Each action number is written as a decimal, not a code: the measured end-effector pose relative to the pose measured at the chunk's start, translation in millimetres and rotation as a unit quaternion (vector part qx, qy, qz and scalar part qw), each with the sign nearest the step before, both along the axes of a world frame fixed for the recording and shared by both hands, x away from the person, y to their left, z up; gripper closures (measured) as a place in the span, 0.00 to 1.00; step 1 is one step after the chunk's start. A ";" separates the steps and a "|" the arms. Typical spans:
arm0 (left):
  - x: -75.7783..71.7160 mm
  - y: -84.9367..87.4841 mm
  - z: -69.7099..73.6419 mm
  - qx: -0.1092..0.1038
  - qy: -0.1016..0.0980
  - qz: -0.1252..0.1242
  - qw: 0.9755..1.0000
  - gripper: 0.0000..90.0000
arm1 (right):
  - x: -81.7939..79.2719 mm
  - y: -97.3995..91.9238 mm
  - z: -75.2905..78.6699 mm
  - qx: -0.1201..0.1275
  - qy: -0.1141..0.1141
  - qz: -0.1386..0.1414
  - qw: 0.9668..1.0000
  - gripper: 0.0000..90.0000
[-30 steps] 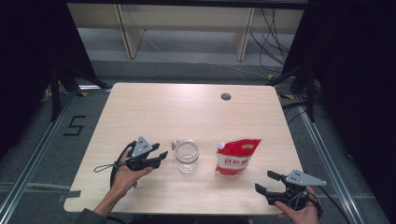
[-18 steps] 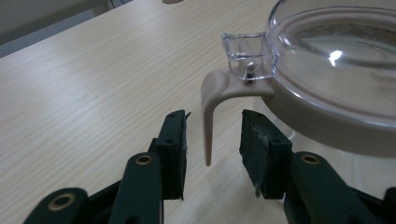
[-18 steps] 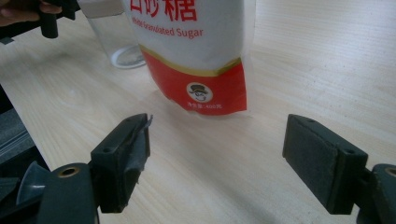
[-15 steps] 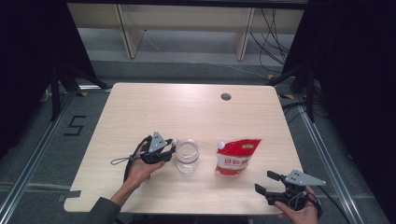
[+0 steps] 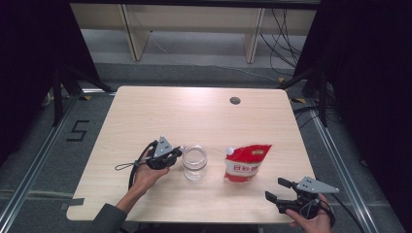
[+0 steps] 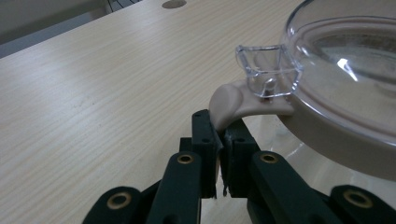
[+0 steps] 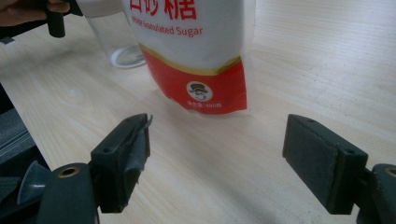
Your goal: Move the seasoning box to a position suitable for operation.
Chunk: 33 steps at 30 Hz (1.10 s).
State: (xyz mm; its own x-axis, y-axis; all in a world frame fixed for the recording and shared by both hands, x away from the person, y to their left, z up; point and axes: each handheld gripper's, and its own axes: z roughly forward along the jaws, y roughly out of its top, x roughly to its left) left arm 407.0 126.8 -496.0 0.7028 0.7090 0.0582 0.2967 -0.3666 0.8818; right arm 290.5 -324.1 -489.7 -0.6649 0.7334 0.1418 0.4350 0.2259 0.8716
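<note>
A clear glass jar point(image 5: 195, 161) with a transparent lid point(image 6: 345, 60) stands at the table's front middle. A beige tab point(image 6: 224, 100) sticks out from the lid's beige ring. My left gripper point(image 5: 177, 154) touches the jar's left side; its jaws have just been closing and now pinch that tab point(image 6: 219, 154). A red and white sugar pouch point(image 5: 245, 162) stands to the right of the jar. My right gripper point(image 5: 277, 190) rests near the front right corner, open, facing the pouch point(image 7: 191, 51) with bare table between its pads point(image 7: 123, 154).
The wooden table point(image 5: 194, 111) has a round cable hole point(image 5: 235, 100) near its far edge. A pale shelf unit point(image 5: 189, 24) stands on the floor behind it. Black curtains hang at both sides.
My left gripper has moved right up to the jar and its jaws have come together on the lid's tab. The right gripper, jar and pouch have kept still.
</note>
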 end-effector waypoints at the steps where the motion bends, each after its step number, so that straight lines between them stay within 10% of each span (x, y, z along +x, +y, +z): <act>1: -0.9 1.8 1.0 0.010 -0.008 -0.002 1.000 0.94 | 0.1 -0.1 -0.1 0.000 0.000 0.000 1.000 0.27; 33: -78.6 -4.8 7.4 -0.008 0.047 -0.050 0.998 0.85 | -2.9 4.8 0.8 0.008 0.016 0.017 1.000 0.28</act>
State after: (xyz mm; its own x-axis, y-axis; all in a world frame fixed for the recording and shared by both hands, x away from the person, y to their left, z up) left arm 328.4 122.0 -488.6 0.7721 0.6351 -0.0218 0.3407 -0.3848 0.8578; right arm 287.6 -319.3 -488.9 -0.6841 0.7080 0.1753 0.4548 0.2262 0.8614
